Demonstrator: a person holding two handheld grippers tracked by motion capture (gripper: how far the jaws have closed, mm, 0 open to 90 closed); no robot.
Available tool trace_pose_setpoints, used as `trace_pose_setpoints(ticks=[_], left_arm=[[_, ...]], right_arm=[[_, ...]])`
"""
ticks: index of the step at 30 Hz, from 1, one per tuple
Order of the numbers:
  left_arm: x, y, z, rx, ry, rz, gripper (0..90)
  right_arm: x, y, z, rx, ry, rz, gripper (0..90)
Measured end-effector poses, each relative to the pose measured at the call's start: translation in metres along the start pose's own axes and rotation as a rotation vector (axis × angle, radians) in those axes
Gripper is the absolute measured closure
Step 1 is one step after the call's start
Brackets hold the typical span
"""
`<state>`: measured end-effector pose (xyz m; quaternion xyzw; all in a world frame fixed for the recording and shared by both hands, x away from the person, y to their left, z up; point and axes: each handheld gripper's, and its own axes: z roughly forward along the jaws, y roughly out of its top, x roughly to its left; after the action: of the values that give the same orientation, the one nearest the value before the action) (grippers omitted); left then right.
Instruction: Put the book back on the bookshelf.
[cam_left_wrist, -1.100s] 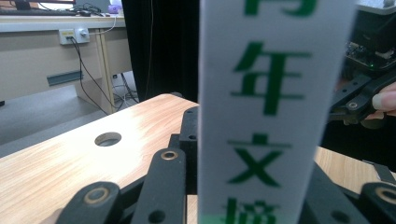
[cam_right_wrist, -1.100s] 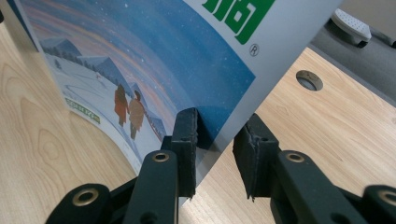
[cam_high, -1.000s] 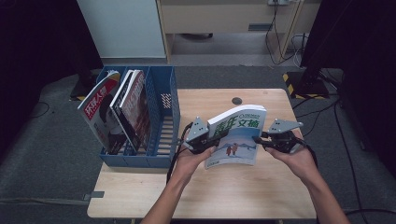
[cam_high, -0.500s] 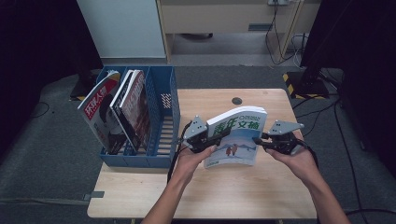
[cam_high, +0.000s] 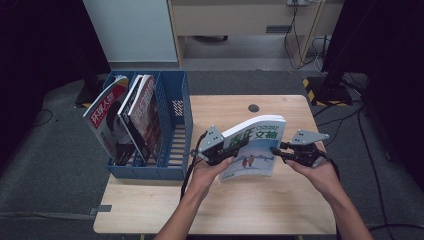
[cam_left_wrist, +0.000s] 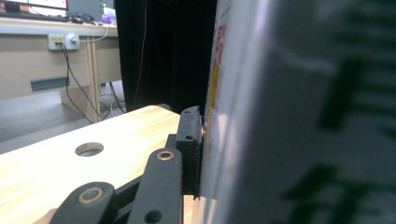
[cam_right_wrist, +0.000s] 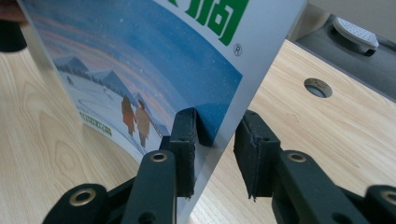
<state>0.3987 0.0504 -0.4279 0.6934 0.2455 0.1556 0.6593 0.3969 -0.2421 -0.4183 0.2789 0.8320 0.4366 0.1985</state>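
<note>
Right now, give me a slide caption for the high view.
Two handheld grippers hold a magazine upright beside a blue file rack.

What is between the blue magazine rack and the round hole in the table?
In the high view, only bare wooden tabletop lies between the blue magazine rack and the round hole.

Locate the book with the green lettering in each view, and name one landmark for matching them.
High view: the book stands at table centre, between both grippers.
Left gripper view: it fills the right half, blurred, against one jaw.
Right gripper view: its cover spans the upper left, edge between the jaws.
Landmark: the round hole in the tabletop.
</note>
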Motion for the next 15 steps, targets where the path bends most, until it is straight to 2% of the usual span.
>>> trace_pose_setpoints(ticks=[4,7,15], left_arm=[[-0.0014,-0.0008,-0.0013,-0.005,-0.015,0.014,70.9],[-0.0024,-0.0014,-0.0021,-0.008,-0.027,0.027,71.8],[-0.0033,-0.0051,-0.0047,-0.028,-0.020,0.032,72.6]], right_arm=[[-0.0019,-0.0019,0.0013,-0.012,0.000,0.022,64.6],[-0.0043,-0.0018,0.0036,-0.023,-0.008,0.032,58.2],[-0.0093,-0.0069,0.0095,-0.022,-0.025,0.045,47.3]])
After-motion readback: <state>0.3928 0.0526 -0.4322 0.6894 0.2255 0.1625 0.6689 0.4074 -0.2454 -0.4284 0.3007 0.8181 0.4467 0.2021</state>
